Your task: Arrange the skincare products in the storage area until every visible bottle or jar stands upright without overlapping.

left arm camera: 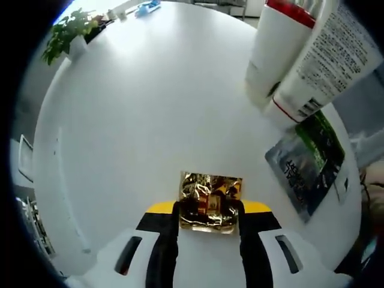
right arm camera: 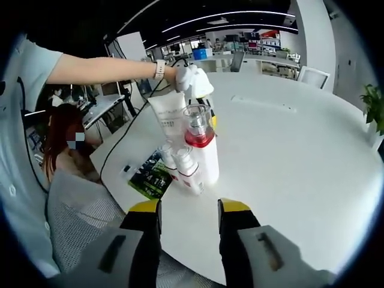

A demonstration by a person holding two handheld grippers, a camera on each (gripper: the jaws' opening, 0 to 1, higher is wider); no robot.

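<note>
Two claws on the go, and only one has anything in it. The left claw (left arm camera: 209, 213) is clenched on a small crinkly gold foil packet (left arm camera: 210, 201), hanging over the bare white bench (left arm camera: 138, 132). That packet looks featherlight and squashy, so I'd guess it crumples if squeezed harder, and foil is slippery too.

The right claw (right arm camera: 189, 219) is released, jaws spread apart with nothing between them, pointing at the cluster of skincare stuff near the bench edge. There's a tall white pump bottle (right arm camera: 201, 150) with a red band and clear cap, standing upright, a white tube (right arm camera: 169, 117) upright behind it, and a couple of smaller white bottles (right arm camera: 183, 165) pressed right against the pump bottle's base. I can't tell if those small ones are standing straight or leaning. A dark green flat sachet (right arm camera: 150, 177) lies on the bench just beside them.

Handling-wise, the pump bottle looks like the heavy one, rigid plastic and smooth, so I'd grab it round the body below the red band, never by the clear cap. The tube is soft and will likely squish and tip easily, so grip it low, near the cap end.
</note>
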